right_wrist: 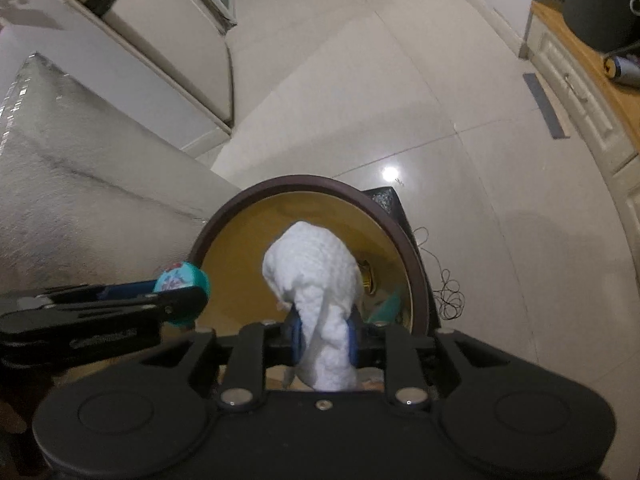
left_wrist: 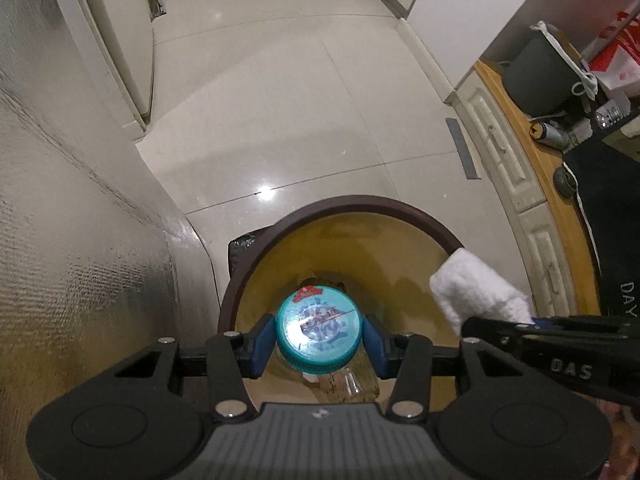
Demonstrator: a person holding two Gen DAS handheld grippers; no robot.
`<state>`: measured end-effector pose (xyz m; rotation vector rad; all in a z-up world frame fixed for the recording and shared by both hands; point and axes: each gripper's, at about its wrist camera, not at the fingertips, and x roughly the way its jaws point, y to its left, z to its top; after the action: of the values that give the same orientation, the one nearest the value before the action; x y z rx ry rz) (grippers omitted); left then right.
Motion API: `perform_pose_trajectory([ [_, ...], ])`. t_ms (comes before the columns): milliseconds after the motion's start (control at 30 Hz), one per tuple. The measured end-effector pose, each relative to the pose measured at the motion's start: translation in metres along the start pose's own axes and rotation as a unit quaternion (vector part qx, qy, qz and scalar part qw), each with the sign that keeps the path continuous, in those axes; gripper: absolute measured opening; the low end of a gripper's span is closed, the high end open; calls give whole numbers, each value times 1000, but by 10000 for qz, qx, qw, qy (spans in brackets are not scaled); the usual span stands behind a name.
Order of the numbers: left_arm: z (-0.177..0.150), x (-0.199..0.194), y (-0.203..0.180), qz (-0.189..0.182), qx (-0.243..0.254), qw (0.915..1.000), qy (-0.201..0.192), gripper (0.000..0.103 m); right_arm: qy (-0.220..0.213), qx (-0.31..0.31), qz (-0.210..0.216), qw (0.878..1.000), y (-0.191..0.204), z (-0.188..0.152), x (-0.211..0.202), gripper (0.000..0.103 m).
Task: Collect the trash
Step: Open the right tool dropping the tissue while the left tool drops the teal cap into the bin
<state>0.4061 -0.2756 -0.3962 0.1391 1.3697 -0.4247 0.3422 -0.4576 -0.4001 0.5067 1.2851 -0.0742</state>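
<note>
Left gripper [left_wrist: 319, 338] is clamped on a bottle [left_wrist: 318, 336], blue pads [left_wrist: 262, 344] pressed against both sides of its teal cap; clear bottle body hangs below the cap, pointing down. Bottle is held directly over the open mouth of the trash bin [left_wrist: 280, 232], a round bin with dark brown rim and yellowish inner wall. Right gripper [right_wrist: 323, 340] is closed on a white paper towel wad [right_wrist: 316, 280], pinched at its narrow lower part, with the bulk of it bulging beyond the fingertips, also over the bin mouth [right_wrist: 416, 264]. Some items are visible at the bin bottom, not identifiable. Bin stands on a pale tiled floor [left_wrist: 280, 100], beside a silver textured surface [left_wrist: 80, 240] on the left. Cream cabinet with a wooden top [left_wrist: 516, 128] lies to the right, well apart.
</note>
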Motion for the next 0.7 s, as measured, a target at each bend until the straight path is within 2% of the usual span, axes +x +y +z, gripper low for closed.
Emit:
perform_pose_trajectory([
  [100, 5, 5, 2, 5, 15, 10000, -21, 49, 89, 27, 14, 10000, 0, 6, 16, 29],
  [300, 10, 12, 4, 49, 0, 10000, -7, 50, 12, 219, 86, 9997, -5, 22, 30, 47],
  [367, 9, 13, 5, 27, -12, 10000, 25, 57, -28, 247, 122, 9996, -6, 23, 29, 51],
  [700, 3, 15, 6, 83, -36, 9998, 185, 68, 56, 188, 169, 9997, -9, 17, 20, 52],
])
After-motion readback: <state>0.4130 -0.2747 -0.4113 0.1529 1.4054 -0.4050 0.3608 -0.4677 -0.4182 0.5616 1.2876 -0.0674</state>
